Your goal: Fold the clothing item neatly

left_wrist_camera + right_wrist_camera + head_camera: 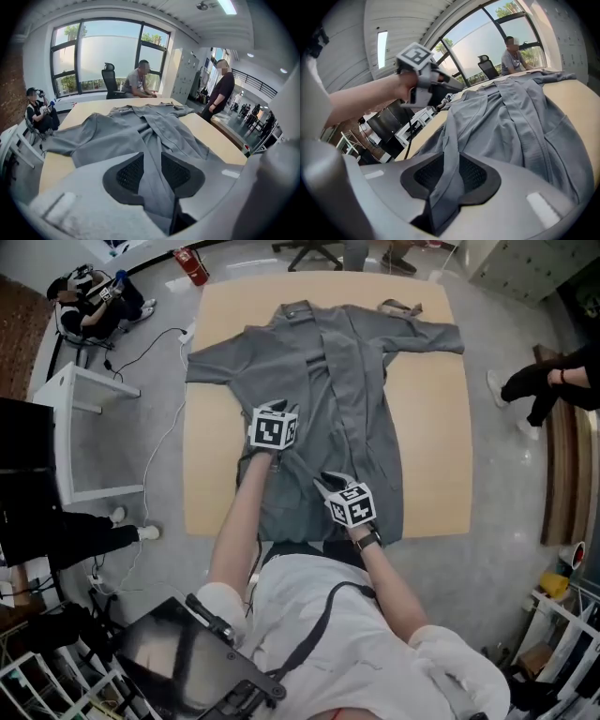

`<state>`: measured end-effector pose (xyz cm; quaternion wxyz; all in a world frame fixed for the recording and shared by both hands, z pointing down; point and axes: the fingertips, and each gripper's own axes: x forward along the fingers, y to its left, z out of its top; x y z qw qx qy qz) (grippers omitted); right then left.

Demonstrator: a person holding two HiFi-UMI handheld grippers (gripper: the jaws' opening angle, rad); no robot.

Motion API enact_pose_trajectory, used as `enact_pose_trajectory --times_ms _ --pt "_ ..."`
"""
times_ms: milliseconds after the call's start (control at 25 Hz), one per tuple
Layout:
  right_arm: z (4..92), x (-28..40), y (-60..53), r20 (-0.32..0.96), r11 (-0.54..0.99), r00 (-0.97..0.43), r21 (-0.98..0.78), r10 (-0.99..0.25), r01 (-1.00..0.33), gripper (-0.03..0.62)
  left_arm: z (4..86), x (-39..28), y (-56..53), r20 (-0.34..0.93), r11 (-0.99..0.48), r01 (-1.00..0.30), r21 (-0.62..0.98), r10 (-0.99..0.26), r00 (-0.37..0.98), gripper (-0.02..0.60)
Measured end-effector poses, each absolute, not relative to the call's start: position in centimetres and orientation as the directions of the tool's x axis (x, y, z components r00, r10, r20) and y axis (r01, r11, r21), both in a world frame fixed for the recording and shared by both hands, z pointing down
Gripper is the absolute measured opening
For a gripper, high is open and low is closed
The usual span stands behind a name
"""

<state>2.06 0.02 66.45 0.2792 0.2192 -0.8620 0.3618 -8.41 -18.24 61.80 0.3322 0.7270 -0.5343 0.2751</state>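
Note:
A grey robe-like garment (pixel 361 381) lies spread on the light wooden table (pixel 436 456), sleeves out to both sides. In the head view my left gripper (pixel 275 418) is over the garment's middle left, and my right gripper (pixel 327 483) is over its near hem. The left gripper view shows a fold of the garment (pixel 154 140) running between the left gripper's (pixel 152 176) black pads, shut on it. The right gripper (pixel 446 176) is shut on a raised ridge of the garment (pixel 520 122), with the left hand and its marker cube (pixel 416 56) showing above.
A small tan strap (pixel 401 307) lies at the table's far right corner. A white side table (pixel 89 432) and cables stand on the floor to the left. A seated person (pixel 89 301), a red extinguisher (pixel 192 265) and a person's legs (pixel 548 381) ring the table.

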Motion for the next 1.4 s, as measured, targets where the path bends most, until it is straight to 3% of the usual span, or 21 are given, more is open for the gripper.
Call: enact_pose_trajectory --times_ms 160,400,600,800,880,960,1240,1400 --pt "65.8 0.4 -0.5 0.609 0.607 -0.773 -0.551 -0.176 -0.572 0.087 63.4 -9.8 -27.3 0.752 -0.239 -0.957 0.164 -0.597 0.278 0.124" --pt "67.0 0.3 -2.4 0.627 0.481 -0.733 -0.573 -0.263 -0.663 0.091 69.9 -12.6 -36.0 0.817 -0.270 -0.957 0.106 -0.525 0.239 0.124" --pt "68.1 1.2 -4.2 0.662 0.466 -0.693 -0.535 -0.287 -0.704 0.091 74.7 -15.1 -39.4 0.829 -0.146 -0.981 0.125 -0.528 0.184 0.124" --pt "66.8 0.7 -5.4 0.655 0.450 -0.677 -0.521 -0.335 -0.726 0.091 75.3 -17.3 -41.5 0.828 -0.106 -0.991 0.076 -0.547 0.123 0.116" --pt "66.5 0.6 -6.0 0.652 0.447 -0.673 -0.515 -0.349 -0.731 0.091 75.2 -17.1 -41.9 0.833 -0.123 -0.991 0.061 -0.541 0.118 0.044" --pt "66.5 0.4 -6.5 0.652 0.449 -0.670 -0.510 -0.355 -0.734 0.091 74.7 -17.1 -42.6 0.818 -0.140 -0.989 0.045 -0.563 0.117 0.028" --pt "67.5 0.1 -6.5 0.693 0.450 -0.618 -0.448 -0.372 -0.772 0.080 70.0 -18.5 -48.1 0.680 -0.135 -0.983 0.128 -0.710 0.186 0.025" --pt "67.4 0.0 -6.6 0.690 0.429 -0.606 -0.444 -0.396 -0.786 0.077 70.3 -19.4 -49.4 0.763 -0.151 -0.985 0.084 -0.626 0.161 0.047"
